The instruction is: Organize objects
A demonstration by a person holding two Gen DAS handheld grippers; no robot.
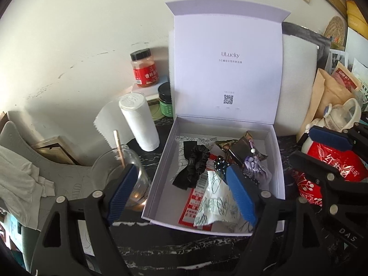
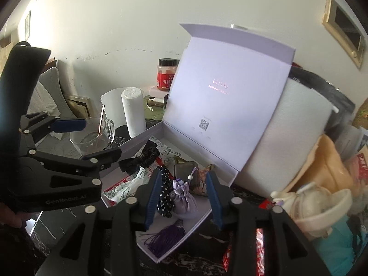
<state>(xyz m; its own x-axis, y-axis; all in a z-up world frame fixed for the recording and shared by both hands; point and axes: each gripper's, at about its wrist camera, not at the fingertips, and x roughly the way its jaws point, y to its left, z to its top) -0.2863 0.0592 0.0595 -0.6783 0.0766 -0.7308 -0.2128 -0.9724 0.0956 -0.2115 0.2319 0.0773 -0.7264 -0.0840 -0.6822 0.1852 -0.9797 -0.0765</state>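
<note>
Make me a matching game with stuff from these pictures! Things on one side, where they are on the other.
Things:
1. black scrunchie
2. paper towel roll
3. wooden stick
4. red-labelled jar

Places:
A. standing in the glass cup
B. lying inside the open white box
C. back by the wall, left of the box lid
D. upright on the table, just left of the box

Pairs: 1-B, 2-D, 3-A, 4-C
</note>
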